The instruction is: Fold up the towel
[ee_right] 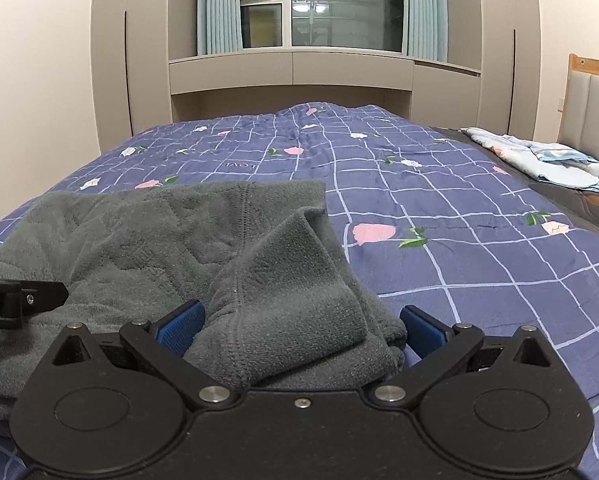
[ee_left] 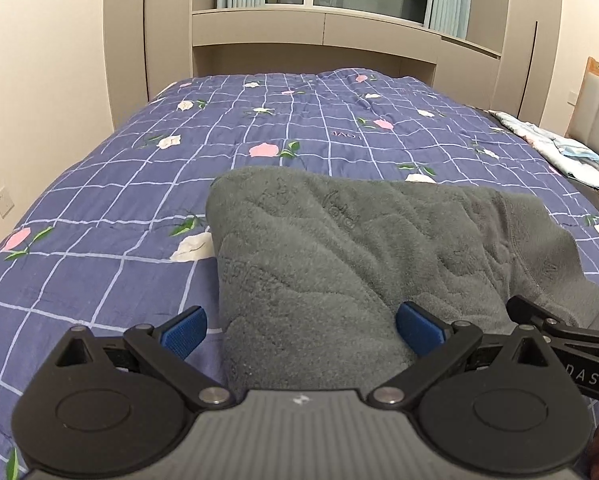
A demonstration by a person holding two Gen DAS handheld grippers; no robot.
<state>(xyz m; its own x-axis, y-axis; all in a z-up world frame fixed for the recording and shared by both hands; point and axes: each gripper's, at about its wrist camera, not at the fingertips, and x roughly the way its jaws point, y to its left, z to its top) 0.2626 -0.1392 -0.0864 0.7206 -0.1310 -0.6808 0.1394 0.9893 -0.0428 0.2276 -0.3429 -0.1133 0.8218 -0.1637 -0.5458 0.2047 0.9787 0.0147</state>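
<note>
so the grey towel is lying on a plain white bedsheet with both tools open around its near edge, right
Not quite. The grey towel lies on a blue checked quilt printed with flowers, not a plain white sheet; the left wrist view shows it. The rest holds: the left tool and right tool are open around its near edge.

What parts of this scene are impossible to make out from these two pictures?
- Near edge of the grey towel: hidden behind the gripper bodies in both wrist views.
- Quilt under the towel: covered.
- Right gripper: open jaws, cloth between; contact unclear.
- Pale bedding by the headboard: small, cut by the frame edge.
- Embossed towel lettering: too blurred.
</note>
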